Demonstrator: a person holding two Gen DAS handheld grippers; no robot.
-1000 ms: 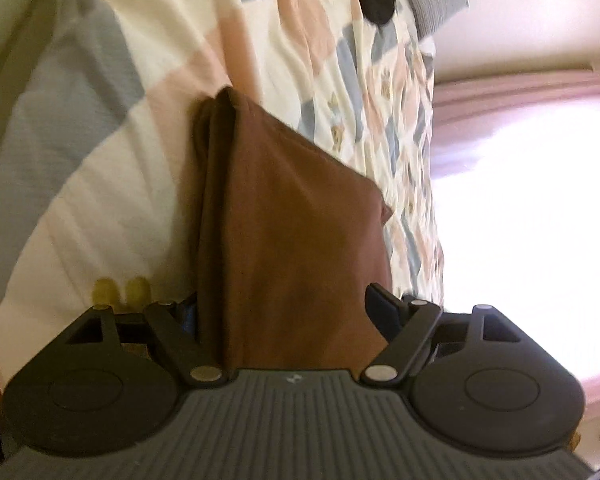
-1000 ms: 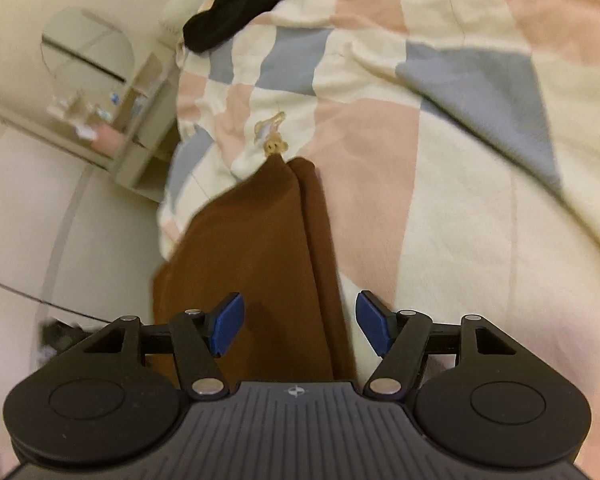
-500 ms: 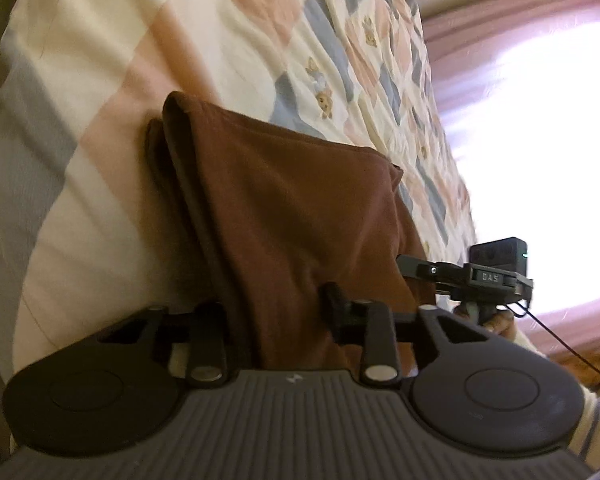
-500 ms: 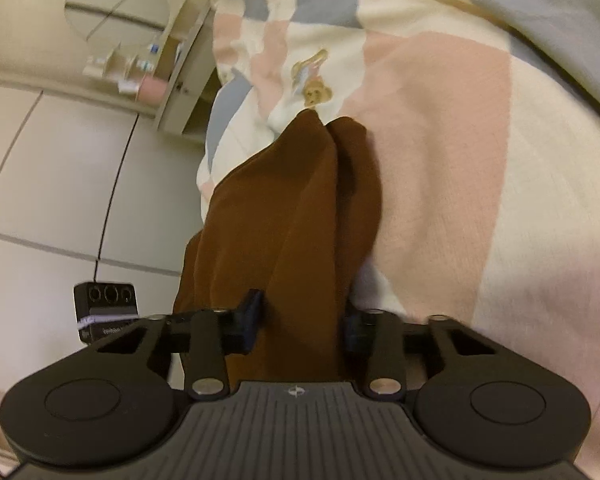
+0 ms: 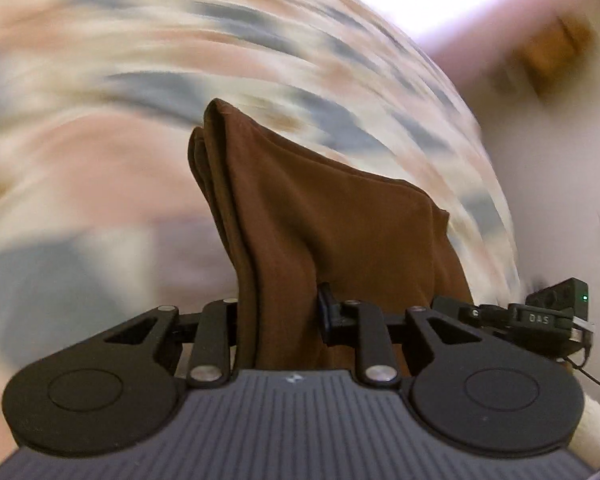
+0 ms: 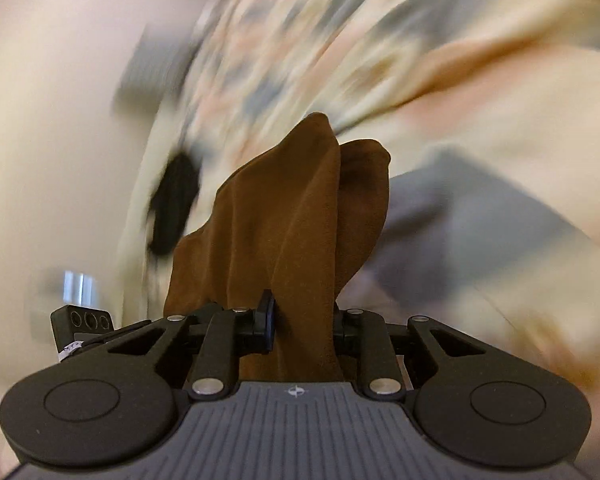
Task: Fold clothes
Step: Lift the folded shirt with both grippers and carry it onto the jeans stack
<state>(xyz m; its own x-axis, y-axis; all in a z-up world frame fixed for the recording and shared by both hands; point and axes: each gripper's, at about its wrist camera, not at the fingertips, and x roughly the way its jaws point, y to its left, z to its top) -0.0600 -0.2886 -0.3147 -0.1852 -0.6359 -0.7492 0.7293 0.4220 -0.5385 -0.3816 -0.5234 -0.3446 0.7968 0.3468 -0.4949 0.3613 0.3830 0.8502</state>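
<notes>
A folded brown garment (image 5: 320,220) hangs lifted above the checked bedspread (image 5: 100,168). In the left wrist view my left gripper (image 5: 282,310) is shut on one bunched edge of it, with cloth filling the gap between the fingers. The right gripper's body (image 5: 540,316) shows at the right edge of that view. In the right wrist view the brown garment (image 6: 292,208) rises from my right gripper (image 6: 302,316), whose jaws are closing with the pads pressed on the cloth. The left gripper's body (image 6: 84,324) shows low on the left there.
The quilt (image 6: 480,152) of pink, grey and cream squares fills the blurred background. A black garment (image 6: 172,208) lies on it towards the bed's far edge. A pale wall and a bright window lie beyond the bed.
Both grippers went from open around the brown garment's edge to shut on it. They then lifted and swung it fast, and both views rolled and blurred.
</notes>
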